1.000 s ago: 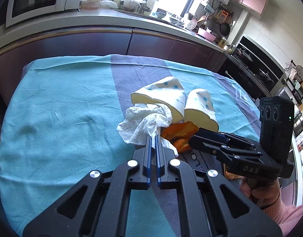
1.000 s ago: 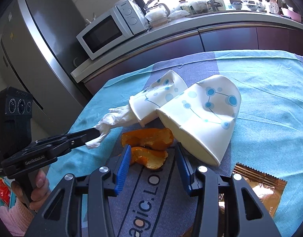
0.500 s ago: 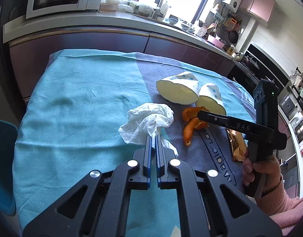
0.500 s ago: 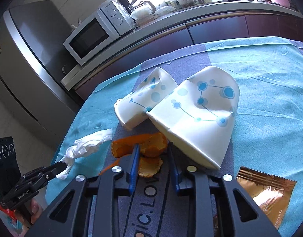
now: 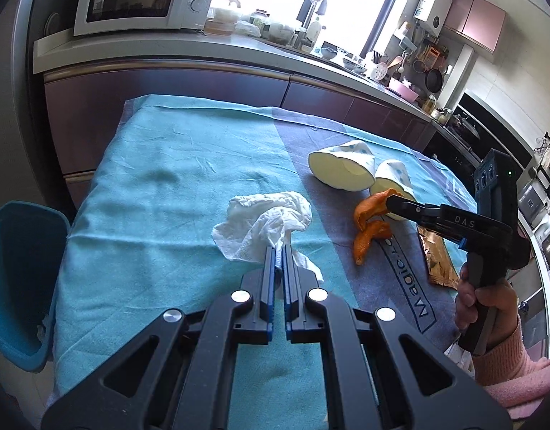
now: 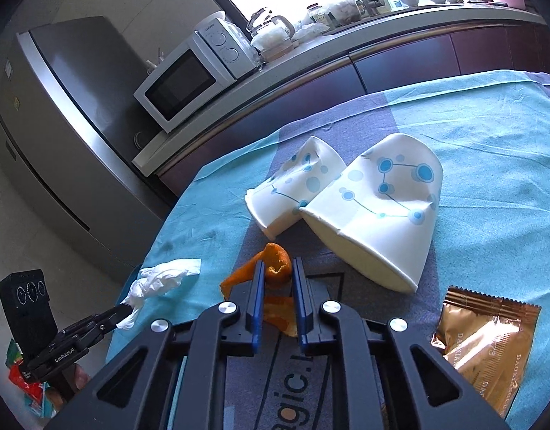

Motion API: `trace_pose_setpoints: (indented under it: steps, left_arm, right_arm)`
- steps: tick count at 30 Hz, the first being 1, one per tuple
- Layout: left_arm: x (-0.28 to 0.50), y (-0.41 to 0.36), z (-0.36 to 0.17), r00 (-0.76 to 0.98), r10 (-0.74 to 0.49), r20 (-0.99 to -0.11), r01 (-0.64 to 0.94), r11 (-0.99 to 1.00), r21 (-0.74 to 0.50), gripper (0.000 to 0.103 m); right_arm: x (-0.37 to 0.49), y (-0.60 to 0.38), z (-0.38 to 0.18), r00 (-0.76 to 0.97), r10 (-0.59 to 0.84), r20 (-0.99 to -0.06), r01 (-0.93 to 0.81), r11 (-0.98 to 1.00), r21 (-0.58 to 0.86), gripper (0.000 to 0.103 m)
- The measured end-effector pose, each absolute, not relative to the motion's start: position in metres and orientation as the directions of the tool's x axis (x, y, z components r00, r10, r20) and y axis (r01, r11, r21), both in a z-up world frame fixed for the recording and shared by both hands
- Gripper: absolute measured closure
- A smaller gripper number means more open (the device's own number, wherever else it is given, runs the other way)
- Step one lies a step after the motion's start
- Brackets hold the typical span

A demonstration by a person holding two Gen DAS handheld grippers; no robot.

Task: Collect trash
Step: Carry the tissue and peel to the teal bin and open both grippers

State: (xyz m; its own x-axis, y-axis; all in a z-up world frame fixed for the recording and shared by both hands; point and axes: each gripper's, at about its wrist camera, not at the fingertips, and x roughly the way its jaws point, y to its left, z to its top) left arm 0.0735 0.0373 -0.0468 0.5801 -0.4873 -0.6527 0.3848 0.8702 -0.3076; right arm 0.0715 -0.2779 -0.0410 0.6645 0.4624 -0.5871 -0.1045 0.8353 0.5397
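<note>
In the left wrist view, the left gripper (image 5: 278, 251) has its fingers pressed together on a corner of the crumpled white tissue (image 5: 264, 222), which sits on the teal cloth (image 5: 160, 208) covering the counter. Right of the tissue, the right gripper (image 5: 391, 202) pinches one end of the orange peel (image 5: 370, 222), whose lower part hangs down to the grey mat (image 5: 393, 286). Two crushed paper cups (image 5: 341, 172) lie on their sides just beyond the peel, touching each other. A gold wrapper (image 5: 436, 258) lies right of the peel, partly hidden under the right gripper. A blue bin (image 5: 20, 272) stands on the floor well left of the tissue, off the cloth's edge. Only this view shows the bin and the pink-sleeved hand (image 5: 486, 304). In the right wrist view, the right gripper (image 6: 278, 274) is nearly closed with the orange peel (image 6: 275, 268) clamped between its blue pads. The paper cups (image 6: 364, 208) lie just beyond the peel and the gold wrapper (image 6: 486, 340) to its right, here fully visible. Left of the peel, the left gripper (image 6: 121, 313) holds the tissue (image 6: 164, 276). A microwave (image 6: 189, 82) and fridge (image 6: 63, 136) stand beyond.
</note>
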Motion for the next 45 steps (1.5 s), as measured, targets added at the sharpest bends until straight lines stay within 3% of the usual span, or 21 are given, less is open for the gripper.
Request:
trace_pose_setpoints:
  steps: [23, 45]
  left_arm:
    - [0.042, 0.098, -0.034, 0.668, -0.431, -0.607, 0.268, 0.9, -0.343, 0.099]
    - [0.02, 0.193, -0.025, 0.767, -0.243, -0.594, 0.046, 0.944, -0.327, 0.099]
  right_arm:
    - [0.076, -0.195, -0.009, 0.576, 0.629, -0.522, -0.339, 0.765, 0.548, 0.09]
    - [0.106, -0.074, 0.003, 0.373, 0.763, -0.528, -0.546, 0.641, 0.54, 0.09]
